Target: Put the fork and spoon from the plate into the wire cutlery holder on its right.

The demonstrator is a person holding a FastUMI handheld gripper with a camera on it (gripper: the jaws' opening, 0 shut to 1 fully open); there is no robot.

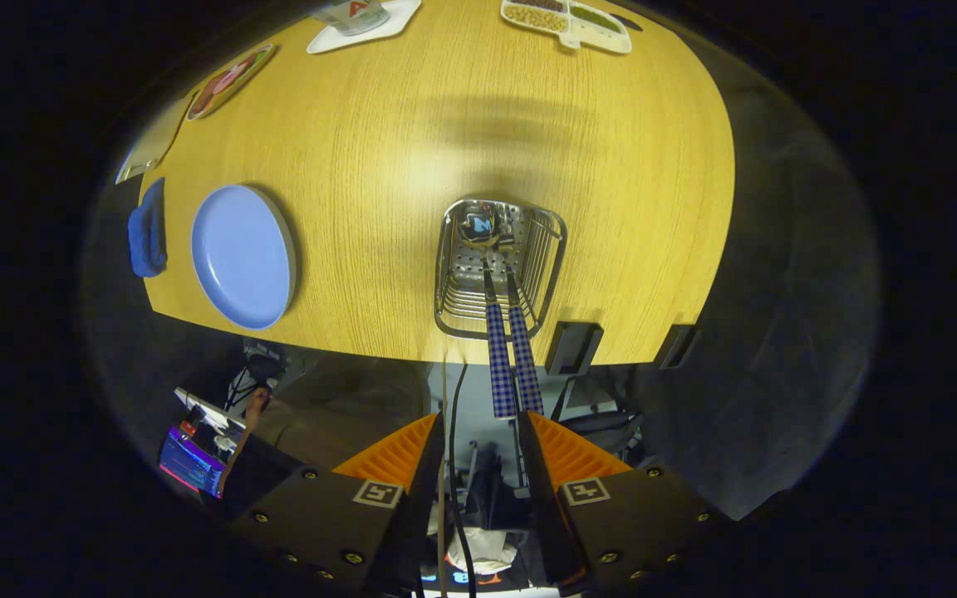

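The fork (520,349) and spoon (497,349) already stand in the holder (455,286); the tool (480,432), narrowly open, touches neither. Bumping their handles could tip the holder.

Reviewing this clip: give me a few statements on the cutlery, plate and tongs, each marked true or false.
1. Two checked-handled utensils stand in the wire cutlery holder. True.
2. The blue plate carries a fork. False: it is bare.
3. The tongs are open, fingers either side of the handles. True.
4. The holder lies on its side. False: it stands upright on the table.
5. A blue cloth lies beside the plate. True.
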